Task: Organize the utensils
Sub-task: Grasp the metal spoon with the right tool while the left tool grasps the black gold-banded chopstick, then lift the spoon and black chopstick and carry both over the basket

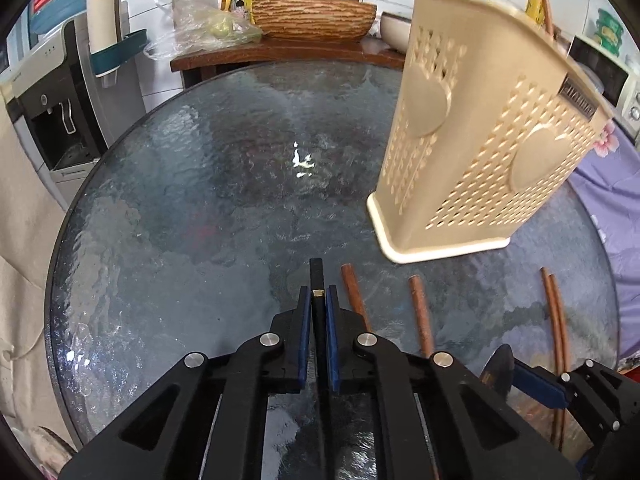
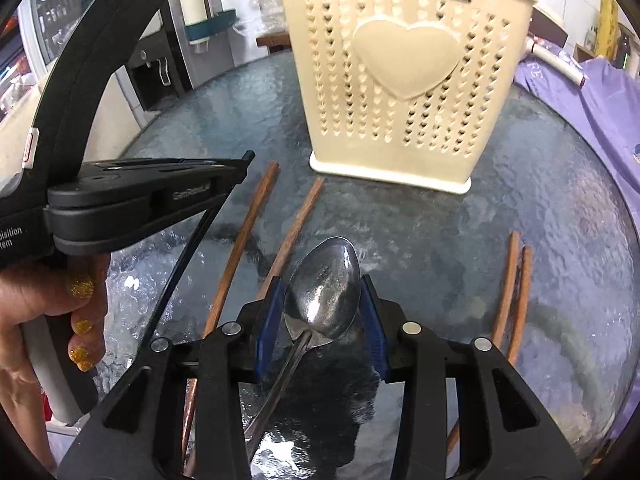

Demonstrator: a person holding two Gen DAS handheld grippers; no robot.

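My left gripper (image 1: 318,292) is shut on a black chopstick (image 1: 316,276), whose tip pokes out past the blue pads. From the right wrist view this chopstick (image 2: 188,256) hangs slanting below that gripper. My right gripper (image 2: 322,284) is shut on a metal spoon (image 2: 324,296), with the pads against the sides of the bowl and the handle running back towards the camera. A beige perforated utensil holder (image 2: 400,80) with heart shapes stands upright ahead on the round glass table (image 2: 540,200). Several brown chopsticks lie flat on the glass: two apart (image 2: 244,240) (image 2: 296,228) and a pair (image 2: 516,292) to the right.
A person's hand (image 2: 80,320) with glitter nails grips the left tool's handle. Beyond the table are a water dispenser (image 1: 52,100), a wooden basin (image 1: 312,16) on a sideboard, a plastic bag (image 1: 200,24) and a microwave (image 1: 608,76). Purple cloth (image 2: 600,100) lies at the table's right edge.
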